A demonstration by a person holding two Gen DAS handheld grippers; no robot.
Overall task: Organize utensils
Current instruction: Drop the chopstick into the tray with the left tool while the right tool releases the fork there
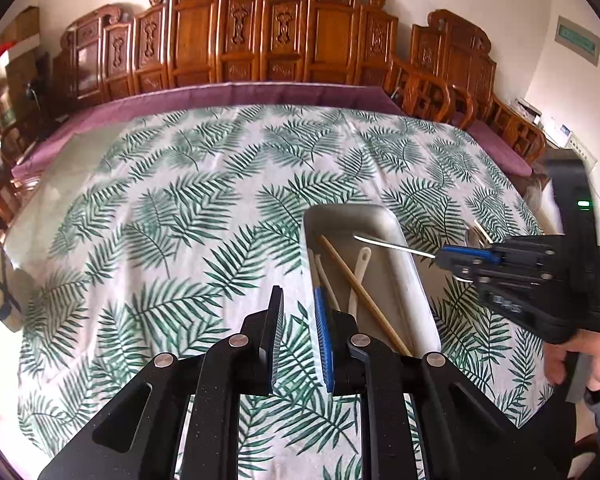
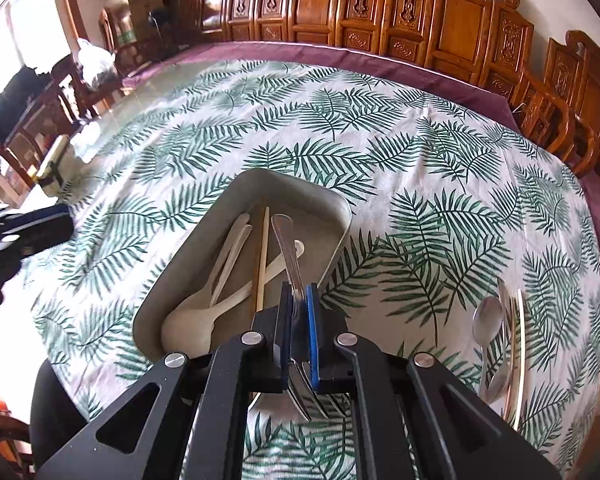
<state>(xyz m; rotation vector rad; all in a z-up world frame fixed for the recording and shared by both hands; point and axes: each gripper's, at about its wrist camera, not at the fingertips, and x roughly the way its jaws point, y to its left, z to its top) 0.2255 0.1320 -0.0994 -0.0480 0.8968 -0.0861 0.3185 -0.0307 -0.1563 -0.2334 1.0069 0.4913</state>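
No text can be read: the green-framed sign on the far right wall carries writing too small and blurred to make out, and the white device below it shows a small display whose characters are likewise illegible.

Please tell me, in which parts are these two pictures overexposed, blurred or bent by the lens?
Left wrist view: the fisheye bends the wooden chairs into an arch; the right gripper, holding the fork, looks slightly smeared. Right wrist view: the window side at far left is blown out white, the left gripper there is blurred, and the metal spoon shows glare.
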